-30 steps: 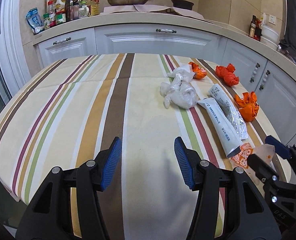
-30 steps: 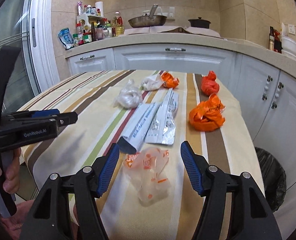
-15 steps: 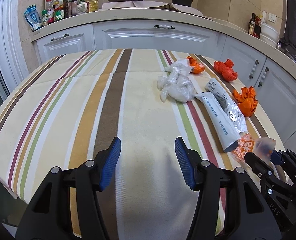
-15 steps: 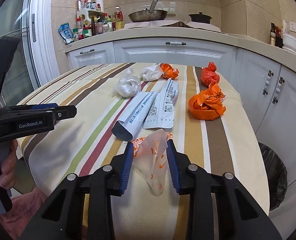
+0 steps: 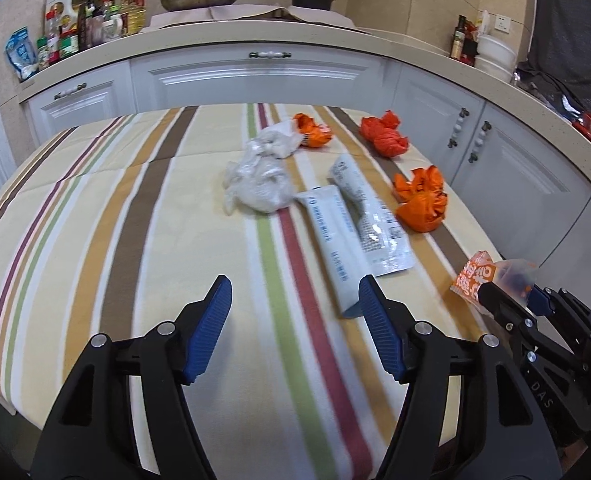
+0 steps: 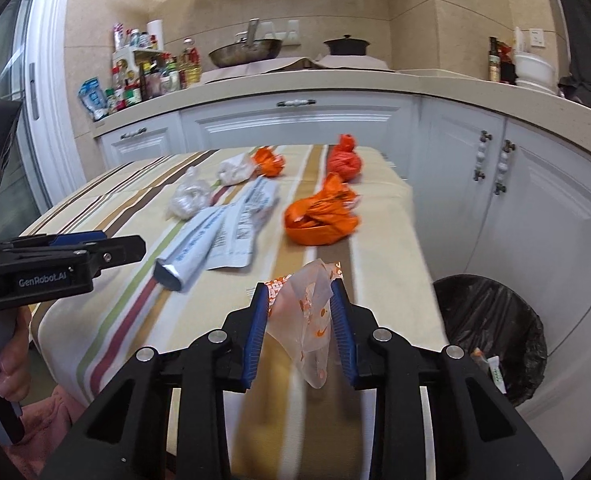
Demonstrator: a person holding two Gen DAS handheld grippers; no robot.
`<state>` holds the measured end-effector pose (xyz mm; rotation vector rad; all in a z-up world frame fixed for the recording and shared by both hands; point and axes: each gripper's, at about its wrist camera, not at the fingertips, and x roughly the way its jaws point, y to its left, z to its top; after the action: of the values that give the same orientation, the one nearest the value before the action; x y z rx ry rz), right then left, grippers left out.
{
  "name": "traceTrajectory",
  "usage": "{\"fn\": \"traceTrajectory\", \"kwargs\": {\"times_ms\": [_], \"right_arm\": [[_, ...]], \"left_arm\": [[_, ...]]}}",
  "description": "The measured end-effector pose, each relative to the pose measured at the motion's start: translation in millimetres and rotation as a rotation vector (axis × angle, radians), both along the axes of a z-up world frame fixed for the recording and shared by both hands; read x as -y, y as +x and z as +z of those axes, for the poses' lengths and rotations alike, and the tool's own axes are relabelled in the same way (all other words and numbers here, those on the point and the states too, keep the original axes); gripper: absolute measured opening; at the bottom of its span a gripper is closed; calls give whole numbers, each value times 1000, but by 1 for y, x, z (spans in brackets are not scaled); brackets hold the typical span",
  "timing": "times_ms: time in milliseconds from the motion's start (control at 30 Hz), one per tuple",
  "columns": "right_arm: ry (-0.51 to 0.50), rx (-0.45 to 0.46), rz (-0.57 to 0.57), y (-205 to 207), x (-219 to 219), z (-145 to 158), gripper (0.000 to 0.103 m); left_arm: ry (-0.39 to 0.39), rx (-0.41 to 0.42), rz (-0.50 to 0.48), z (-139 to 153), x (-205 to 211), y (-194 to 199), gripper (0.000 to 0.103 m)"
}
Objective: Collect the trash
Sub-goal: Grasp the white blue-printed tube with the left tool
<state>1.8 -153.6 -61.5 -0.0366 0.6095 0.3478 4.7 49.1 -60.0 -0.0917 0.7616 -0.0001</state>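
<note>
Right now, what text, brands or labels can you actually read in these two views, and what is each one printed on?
"GenRobot.AI": white lettering on the side of the left claw body, right wrist view.
"DAS": embossed on the right claw body, left wrist view.
White tube: blue print, too blurred to read.
Flat white sachet: small print, unreadable.
Held snack wrapper: orange lettering, illegible.
Counter bottles: labels too small.

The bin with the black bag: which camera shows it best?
The right wrist view. There the bin stands on the floor beside the table, its black liner and a bit of trash inside visible. The left wrist view does not show it at all; only cabinets lie beyond the table's edge on that side.
</note>
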Motion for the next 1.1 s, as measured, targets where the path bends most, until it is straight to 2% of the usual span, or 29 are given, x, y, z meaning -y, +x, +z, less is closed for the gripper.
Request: {"fn": "traceTrajectory", "kwargs": {"times_ms": [267,333,433,533,567,700,900,1100], "right_arm": [[31,11,-78,8,34,0,32],[35,10,-91,10,39,-2,32],[42,5,-108,12,45,-4,32],[42,0,-112,15,46,-6,32],[42,-1,-111,16,47,-6,32],[35,-3,-106,18,43,-7,32],[17,-3,-100,19,38,-6,32],[3,6,-103,21,36,-3,32]], "left_arm": [[30,-36,-22,-17,28,24,64],[30,-44,-17,-21,29,26,61],[17,-54,-13,-24,27,28,49],[7,-53,-17,-25,25,29,30],[3,-53,-21,-26,24,29,20],[11,-33,-24,-23,22,26,9],[36,-6,-15,-21,15,20,4],[58,34,5,-11,5,11,3]]}}
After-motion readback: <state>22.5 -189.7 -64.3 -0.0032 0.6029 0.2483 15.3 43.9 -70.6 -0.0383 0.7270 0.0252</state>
